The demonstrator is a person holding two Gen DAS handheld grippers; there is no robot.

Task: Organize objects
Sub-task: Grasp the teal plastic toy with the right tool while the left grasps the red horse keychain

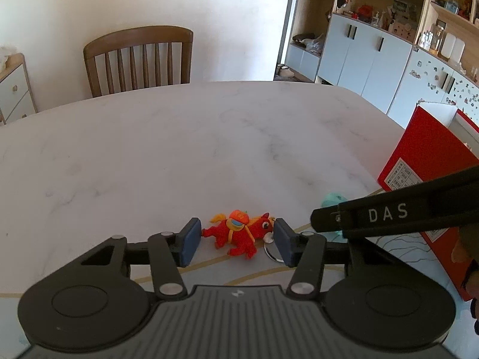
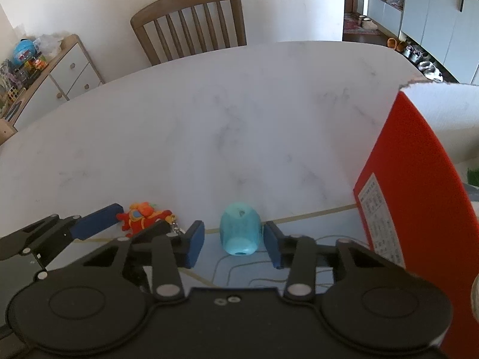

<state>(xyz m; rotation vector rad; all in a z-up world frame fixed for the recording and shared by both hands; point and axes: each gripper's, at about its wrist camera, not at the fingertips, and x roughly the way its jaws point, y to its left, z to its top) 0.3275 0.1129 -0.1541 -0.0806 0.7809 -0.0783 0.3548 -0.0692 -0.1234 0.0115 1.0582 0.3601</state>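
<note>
Red plush horse (image 1: pixel 239 233) between left gripper (image 1: pixel 236 240) pads, teal cup (image 2: pixel 239 232) — right gripper (image 2: pixel 233 245) astride

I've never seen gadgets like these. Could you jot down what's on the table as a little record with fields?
Surface: white marble-look table
Left gripper: jaws either side of a red toy horse keychain, pads at or almost at its two ends
Right gripper: jaws either side of a small teal container lying on its side, a small gap on the left
Beside them: red box, standing at the right
Behind the table: wooden chair
Held off the table: nothing yet
</note>
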